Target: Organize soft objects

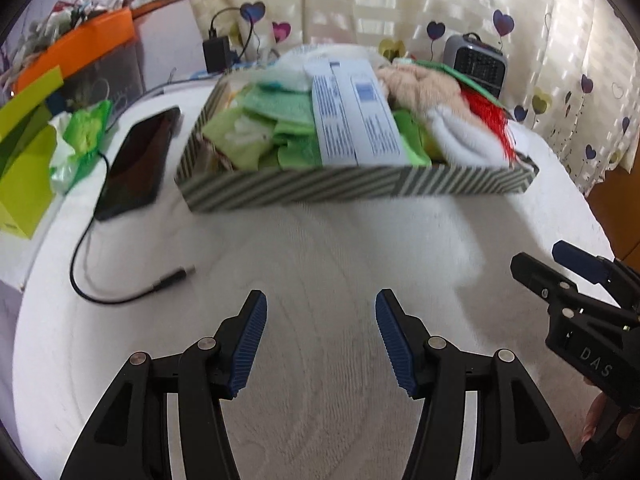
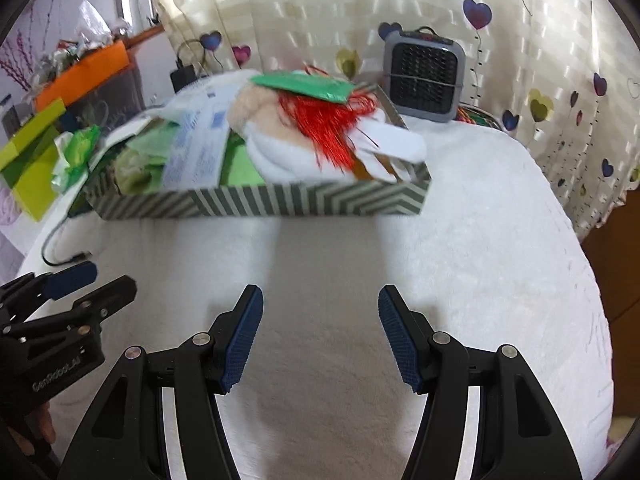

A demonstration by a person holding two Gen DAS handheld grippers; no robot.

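My left gripper point(image 1: 320, 300) angles steeply downward, its two blue-padded fingers point(image 1: 248, 344) spread apart with nothing between them. My right gripper point(image 2: 320, 300) points down at much the same slant, its jaws parted just as wide and holding nothing. In the left wrist view the right gripper shows at about four o'clock; in the right wrist view the left one sits at eight o'clock, fingertips of my hand point(image 2: 42, 426) visible beneath it.

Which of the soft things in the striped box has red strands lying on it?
The white-and-beige plush at the box's right end; the green cloths to its left have none.
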